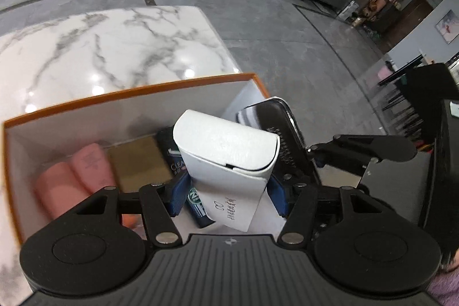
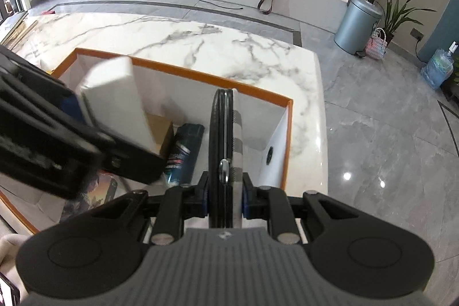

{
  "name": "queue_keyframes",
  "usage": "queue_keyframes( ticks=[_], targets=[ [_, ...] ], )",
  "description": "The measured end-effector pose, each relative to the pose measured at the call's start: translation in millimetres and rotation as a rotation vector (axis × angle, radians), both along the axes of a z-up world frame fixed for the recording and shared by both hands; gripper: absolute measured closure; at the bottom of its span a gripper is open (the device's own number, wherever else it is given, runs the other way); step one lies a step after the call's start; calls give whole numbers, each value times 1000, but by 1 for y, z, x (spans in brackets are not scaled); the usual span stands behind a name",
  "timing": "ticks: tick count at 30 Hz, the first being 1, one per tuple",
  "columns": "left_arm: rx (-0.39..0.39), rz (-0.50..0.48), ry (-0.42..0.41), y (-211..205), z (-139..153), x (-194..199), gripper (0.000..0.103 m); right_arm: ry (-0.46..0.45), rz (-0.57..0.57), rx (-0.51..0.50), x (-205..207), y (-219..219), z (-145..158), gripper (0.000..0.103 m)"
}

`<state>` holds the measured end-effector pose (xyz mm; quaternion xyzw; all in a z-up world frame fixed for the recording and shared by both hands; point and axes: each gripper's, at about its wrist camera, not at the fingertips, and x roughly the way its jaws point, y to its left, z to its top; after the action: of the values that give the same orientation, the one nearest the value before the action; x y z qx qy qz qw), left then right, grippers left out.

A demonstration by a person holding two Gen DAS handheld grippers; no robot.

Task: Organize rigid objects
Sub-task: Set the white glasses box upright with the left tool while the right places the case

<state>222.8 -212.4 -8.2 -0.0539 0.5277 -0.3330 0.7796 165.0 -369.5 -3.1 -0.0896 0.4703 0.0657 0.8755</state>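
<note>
In the left wrist view my left gripper (image 1: 229, 197) is shut on a white carton (image 1: 226, 157), its blue pads pressing both sides, above an orange-rimmed white storage box (image 1: 129, 93). In the box lie two pink items (image 1: 74, 179), a brown box (image 1: 137, 165) and a dark bottle (image 1: 172, 154). My right gripper (image 2: 225, 198) is shut on a thin black zip case (image 2: 222, 134), held edge-on over the box's right part. The same case (image 1: 275, 128) shows beside the carton. The right wrist view has the left gripper (image 2: 114, 131) with the white carton (image 2: 114, 88) at the left.
The storage box sits on a white marble table (image 2: 200, 48) whose right edge drops to a grey tiled floor (image 2: 387, 148). A dark blue bottle (image 2: 183, 151) and a printed flat box (image 2: 94, 194) lie inside. A grey bin (image 2: 358, 25) stands far off.
</note>
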Motion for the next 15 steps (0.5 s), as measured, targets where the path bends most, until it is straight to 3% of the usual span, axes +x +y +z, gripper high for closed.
queue_keyframes(
  ticks=[3,6,8,15],
  targets=[
    [-49,14,70,-7,-12,10,36,6,-15,-8,-2,-6,-3,84],
    [-34,30,105,-15,-28,21,36,17,-27,2,-3,-14,-8,84],
    [-6,43,86,-20,-39,25,36,31,-31,22,-2,-18,-13,84],
    [-36,118,94,-25,-46,46,36,24,-30,7,4,-17,-24,83]
  ],
)
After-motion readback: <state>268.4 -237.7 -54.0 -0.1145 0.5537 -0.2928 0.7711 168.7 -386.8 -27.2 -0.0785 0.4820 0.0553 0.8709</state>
